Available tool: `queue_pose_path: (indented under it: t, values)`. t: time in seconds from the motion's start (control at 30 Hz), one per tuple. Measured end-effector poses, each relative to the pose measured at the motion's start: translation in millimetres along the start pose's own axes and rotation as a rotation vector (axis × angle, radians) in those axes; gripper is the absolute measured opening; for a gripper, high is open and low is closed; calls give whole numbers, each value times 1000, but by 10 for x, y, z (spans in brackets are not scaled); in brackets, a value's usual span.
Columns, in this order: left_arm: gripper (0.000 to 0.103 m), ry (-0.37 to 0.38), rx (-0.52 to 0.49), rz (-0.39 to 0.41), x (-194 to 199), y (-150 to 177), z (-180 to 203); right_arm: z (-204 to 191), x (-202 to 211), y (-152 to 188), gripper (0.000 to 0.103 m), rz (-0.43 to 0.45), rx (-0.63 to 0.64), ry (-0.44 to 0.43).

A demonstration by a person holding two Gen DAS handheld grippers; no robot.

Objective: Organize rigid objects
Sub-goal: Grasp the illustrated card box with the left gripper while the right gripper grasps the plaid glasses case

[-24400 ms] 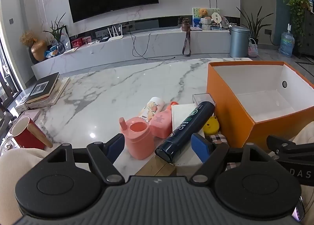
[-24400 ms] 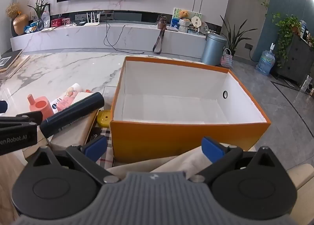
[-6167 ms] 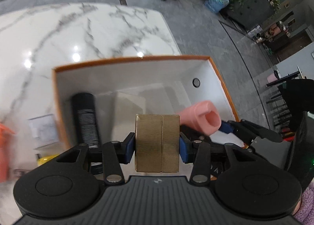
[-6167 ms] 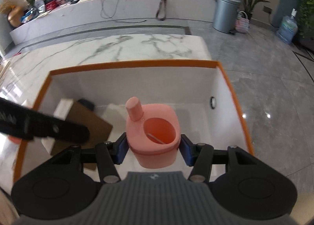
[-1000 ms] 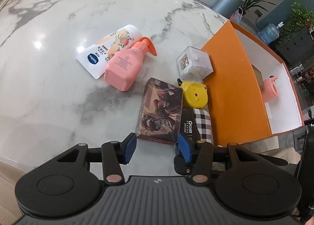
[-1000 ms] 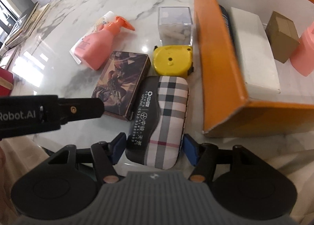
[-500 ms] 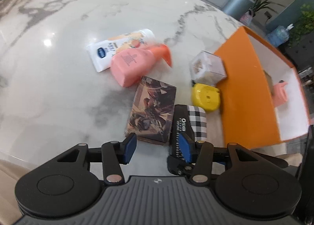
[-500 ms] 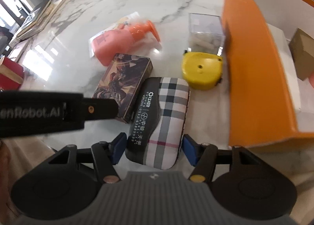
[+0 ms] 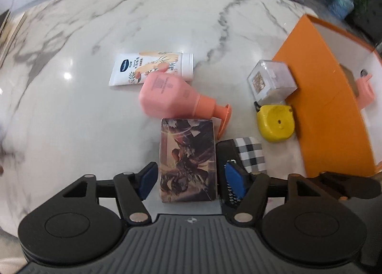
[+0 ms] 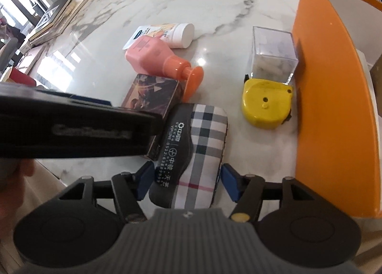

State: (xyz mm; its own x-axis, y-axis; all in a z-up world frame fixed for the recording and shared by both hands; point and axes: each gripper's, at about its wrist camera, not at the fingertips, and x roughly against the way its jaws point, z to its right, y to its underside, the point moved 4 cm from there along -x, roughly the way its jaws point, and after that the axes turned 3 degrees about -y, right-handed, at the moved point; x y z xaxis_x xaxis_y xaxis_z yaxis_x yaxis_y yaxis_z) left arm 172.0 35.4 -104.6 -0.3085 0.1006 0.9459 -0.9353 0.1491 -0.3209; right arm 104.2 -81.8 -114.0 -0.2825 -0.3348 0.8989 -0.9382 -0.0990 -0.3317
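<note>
Nearest us, our left gripper (image 9: 189,182) stands spread, its fingers (image 9: 148,179) straddling the near end of the picture box (image 9: 188,159) without visibly pressing it; we judge this a pre-grasp alignment along the box's narrow width. Our right gripper (image 10: 185,182) is likewise released, fingers (image 10: 230,184) flanking the near end of the plaid case (image 10: 193,152), apparently not yet closed on it. The case lies flat on the table (image 9: 95,118), just beside the picture box, seemingly touching it. Its dark band carries white print, Chinese characters and a line beginning "VIPLINE" with digits we cannot read with confidence. The other gripper's body, seen from the right wrist, bears blurred lettering we cannot make out. Further out lies the yellow tape measure (image 10: 266,104), flat, close to the orange box (image 10: 334,107). Behind it stands a clear cube (image 10: 273,54) against the box wall. The pink bottle (image 9: 172,97) lies on its side, its pump head near the picture box's far end. Beyond it, a white tube (image 9: 148,67) lies flat, with a blue oval logo too small to read. Inside the orange box, a pink cup (image 9: 365,86) is partly visible.
</note>
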Motion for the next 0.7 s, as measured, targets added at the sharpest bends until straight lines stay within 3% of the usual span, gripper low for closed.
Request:
queue_pose_path:
  t: [0.4,0.57,0.7]
  values:
    - [72,4,37,-64,-217,-28,-50,-102,-103,-84,68,-8,101,40]
    - [70,-68,46,-95,-222,-3,-92,-61,-89,-98,67,-13,99,43]
    - [71,-63,79,-121,-268,-5,-142,-88,-105,-98,70,-19,124,57]
